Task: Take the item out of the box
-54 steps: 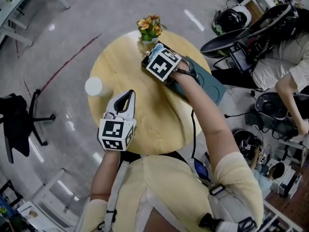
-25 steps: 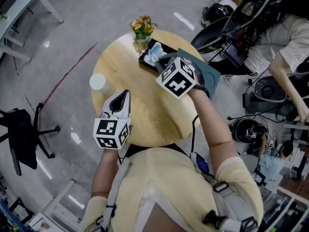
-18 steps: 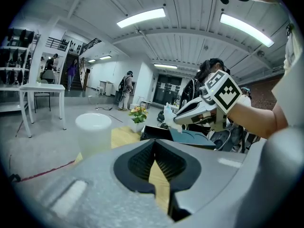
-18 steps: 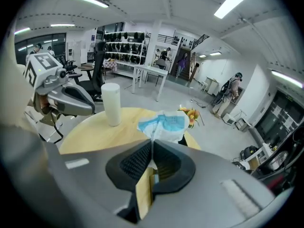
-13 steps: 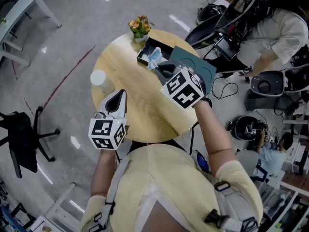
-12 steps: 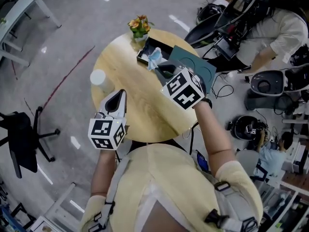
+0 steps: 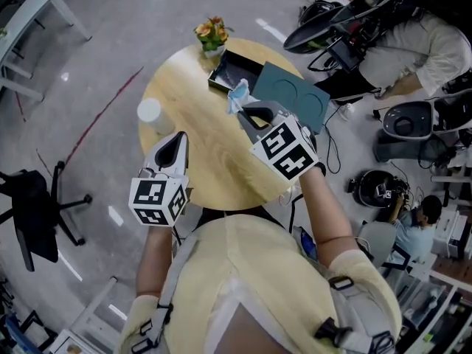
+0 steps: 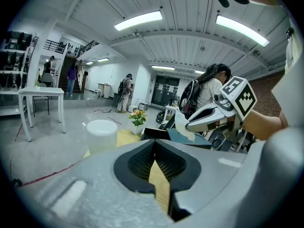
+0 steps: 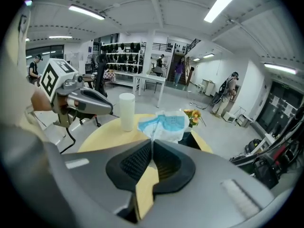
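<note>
A small blue-and-white packet (image 7: 237, 94) hangs in the air over the round wooden table (image 7: 199, 161), clear of the open black box (image 7: 236, 68). My right gripper (image 7: 243, 113) is shut on its lower edge; in the right gripper view the packet (image 9: 164, 123) stands up from the closed jaw tips (image 9: 152, 139). The box interior looks bare in the head view. My left gripper (image 7: 179, 139) hovers shut and empty above the table's near left side, and its own view shows the jaws meeting at the tip (image 8: 154, 148) with the right gripper (image 8: 209, 118) and packet (image 8: 183, 125) ahead.
A teal lid (image 7: 291, 102) lies right of the box. A flower pot (image 7: 212, 35) stands at the table's far edge, a white cup (image 7: 150, 113) at its left edge. A black office chair (image 7: 33, 205) stands on the floor left; equipment and seated people crowd the right.
My right gripper has risen from the box with the packet and pulled back toward me. The left gripper has stayed roughly where it was.
</note>
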Available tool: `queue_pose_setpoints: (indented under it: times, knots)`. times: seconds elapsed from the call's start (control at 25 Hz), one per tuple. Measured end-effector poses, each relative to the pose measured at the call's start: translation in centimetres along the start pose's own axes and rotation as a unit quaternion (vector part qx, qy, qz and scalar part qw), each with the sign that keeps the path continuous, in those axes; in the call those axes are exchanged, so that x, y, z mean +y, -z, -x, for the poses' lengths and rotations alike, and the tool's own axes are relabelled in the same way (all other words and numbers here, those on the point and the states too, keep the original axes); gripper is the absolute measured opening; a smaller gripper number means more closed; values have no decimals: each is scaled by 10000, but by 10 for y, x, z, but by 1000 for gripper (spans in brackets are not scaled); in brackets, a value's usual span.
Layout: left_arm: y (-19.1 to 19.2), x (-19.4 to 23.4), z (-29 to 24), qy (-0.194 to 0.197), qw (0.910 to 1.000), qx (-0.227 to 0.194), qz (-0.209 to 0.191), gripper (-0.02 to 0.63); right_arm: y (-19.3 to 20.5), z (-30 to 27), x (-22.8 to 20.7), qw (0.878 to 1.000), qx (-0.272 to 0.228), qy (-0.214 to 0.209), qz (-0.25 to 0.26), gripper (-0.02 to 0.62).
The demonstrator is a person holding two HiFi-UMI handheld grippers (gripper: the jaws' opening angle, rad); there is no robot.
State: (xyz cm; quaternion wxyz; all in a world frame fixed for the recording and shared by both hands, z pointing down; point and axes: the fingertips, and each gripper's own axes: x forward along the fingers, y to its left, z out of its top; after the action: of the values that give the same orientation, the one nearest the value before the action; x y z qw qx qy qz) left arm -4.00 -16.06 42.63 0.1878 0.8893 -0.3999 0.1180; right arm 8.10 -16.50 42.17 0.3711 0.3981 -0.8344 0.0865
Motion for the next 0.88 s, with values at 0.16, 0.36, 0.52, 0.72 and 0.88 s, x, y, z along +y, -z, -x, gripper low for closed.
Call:
queue_pose_setpoints:
  times: [0.16,0.36,0.52,0.72,0.88]
  knots:
    - [1,1,1,32,10000,8,-5,6,4,6,9,10000,-40,12,-79,17]
    - [-1,0,6,77,9999,29,-57,6,7,14,21,9998,-81,-27,-172,17]
    - [0,4,11,38,10000,22,-58,6,10,19,28,9997,-104,-38,-210,17]
    - [3,8,17,-10,10000,20,-40,6,15,25,37,9996,-138,-62,-245,17]
    - [4,9,23,-30,10000,27,-26,6,16,31,41,9993,-172,-145,-290,15]
